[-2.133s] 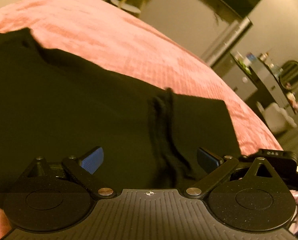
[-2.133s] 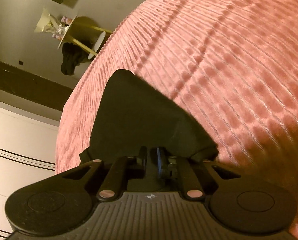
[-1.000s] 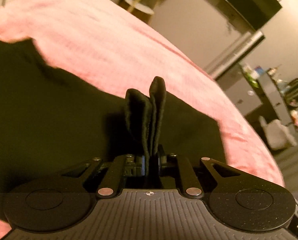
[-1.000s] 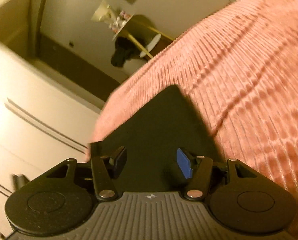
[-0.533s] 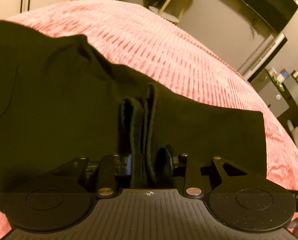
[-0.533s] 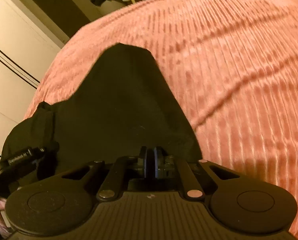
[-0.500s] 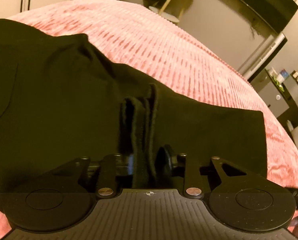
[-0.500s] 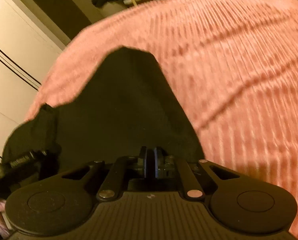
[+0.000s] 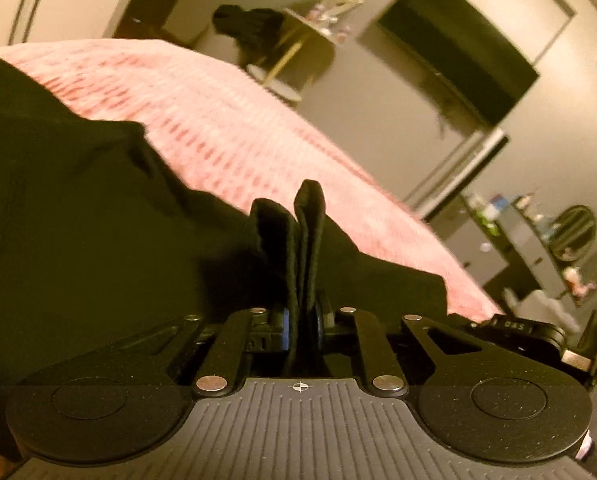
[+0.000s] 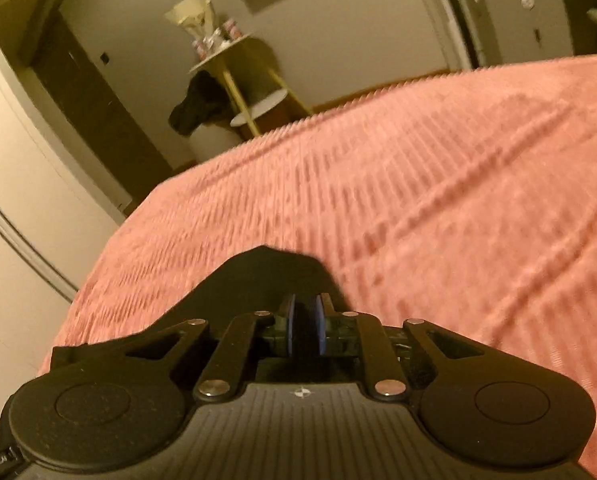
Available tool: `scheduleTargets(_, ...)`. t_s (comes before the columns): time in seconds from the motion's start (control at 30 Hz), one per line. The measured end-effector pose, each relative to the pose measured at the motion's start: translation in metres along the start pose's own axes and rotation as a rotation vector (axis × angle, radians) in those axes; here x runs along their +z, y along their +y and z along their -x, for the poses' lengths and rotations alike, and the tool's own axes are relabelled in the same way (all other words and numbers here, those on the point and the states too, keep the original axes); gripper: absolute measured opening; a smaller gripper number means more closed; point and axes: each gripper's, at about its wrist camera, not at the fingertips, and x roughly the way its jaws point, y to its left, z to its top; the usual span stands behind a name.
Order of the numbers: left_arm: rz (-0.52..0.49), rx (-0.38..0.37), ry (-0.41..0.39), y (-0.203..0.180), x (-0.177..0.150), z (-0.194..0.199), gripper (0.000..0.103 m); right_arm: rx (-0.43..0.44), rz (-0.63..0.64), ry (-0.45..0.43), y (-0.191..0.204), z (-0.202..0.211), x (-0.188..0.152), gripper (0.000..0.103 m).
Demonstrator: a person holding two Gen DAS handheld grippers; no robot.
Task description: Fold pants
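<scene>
Black pants [image 9: 78, 240] lie rumpled on the pink bed [image 9: 226, 132], long axis toward 9 o'clock. My left gripper [image 9: 301, 322] pinches an upright fold; my right gripper [image 10: 303, 328] clamps another edge.

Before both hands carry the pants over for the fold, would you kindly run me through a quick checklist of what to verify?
1. Left gripper has cloth: ok, jaws shut on a bunched ridge of the black pants.
2. Right gripper has cloth: ok, jaws shut on the dark edge of the pants.
3. Landing area on the pink bedspread ahead of the right gripper: ok, nothing lies on the part in view.
4. Left grip holds all layers evenly: cannot tell, two flaps stick up between the jaws.
5. Pants flat between the grips: not ok, a wrinkle shows in the left wrist view.
6. Grippers level with each other: cannot tell.
</scene>
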Motion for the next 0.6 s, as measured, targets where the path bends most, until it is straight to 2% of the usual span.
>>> scheduleTargets(0.07, -0.039, 0.117, 0.045, 0.000, -0.003, -0.013, 0.019, -0.013, 0.111, 0.087, 0.015, -0.019, -0.013, 0.013)
scheduleTargets(0.1, -0.033, 0.159, 0.076, 0.003, -0.004, -0.023, 0.029, -0.057, 0.192, 0.110, 0.023, -0.029, -0.021, 0.013)
scheduleTargets(0.17, -0.001, 0.148, 0.083, 0.007, -0.003, -0.031, 0.036, -0.099, 0.312, 0.091, 0.033, -0.038, -0.032, 0.013)
scheduleTargets(0.2, 0.013, 0.138, 0.076, 0.008, -0.001, -0.034, 0.041, -0.096, 0.301, 0.091, 0.032, -0.039, -0.030, 0.013)
scheduleTargets(0.27, 0.017, 0.125, 0.073, 0.007, -0.002, -0.037, 0.043, -0.060, 0.238, 0.097, 0.021, -0.039, -0.025, 0.011)
scheduleTargets(0.33, 0.007, 0.129, 0.067, 0.006, -0.004, -0.037, 0.039, -0.021, 0.160, 0.092, 0.010, -0.034, -0.022, 0.012)
scheduleTargets(0.4, 0.022, 0.135, 0.067, 0.007, -0.004, -0.035, 0.027, 0.012, 0.092, 0.083, 0.007, -0.022, -0.021, 0.013)
scheduleTargets(0.43, 0.039, 0.128, 0.066, 0.013, -0.002, -0.034, 0.025, 0.034, 0.068, 0.067, 0.006, -0.015, -0.021, 0.015)
scheduleTargets(0.5, 0.057, 0.119, 0.056, 0.014, -0.001, -0.030, 0.018, 0.052, 0.062, 0.033, 0.009, -0.006, -0.022, 0.022)
scheduleTargets(0.6, 0.016, 0.117, 0.024, 0.005, 0.000, -0.020, 0.015, 0.052, 0.081, 0.022, 0.016, 0.005, -0.027, 0.025)
